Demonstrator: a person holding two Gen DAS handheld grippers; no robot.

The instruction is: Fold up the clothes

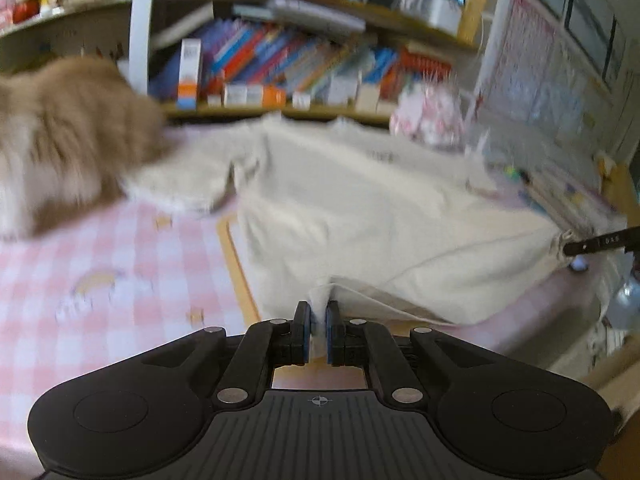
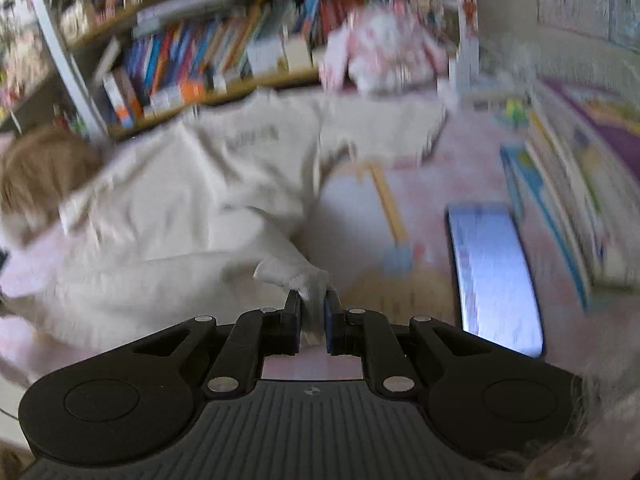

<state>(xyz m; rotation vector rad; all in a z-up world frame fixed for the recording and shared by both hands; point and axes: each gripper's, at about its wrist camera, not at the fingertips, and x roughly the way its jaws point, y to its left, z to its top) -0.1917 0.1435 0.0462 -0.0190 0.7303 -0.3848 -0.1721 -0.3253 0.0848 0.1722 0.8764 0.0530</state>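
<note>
Both grippers pinch the cream shirt: left gripper squeezes one bottom corner, right gripper the other. Its top half lies spread on the pink checked counter, near the bookshelf.

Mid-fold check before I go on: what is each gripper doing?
Left gripper: shut on the cream shirt hem.
Right gripper: shut on the shirt's other hem corner.

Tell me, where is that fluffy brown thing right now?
In the left wrist view the fluffy brown thing sits far left on the pink checked cloth, touching the cream shirt's sleeve, below the bookshelf.
</note>
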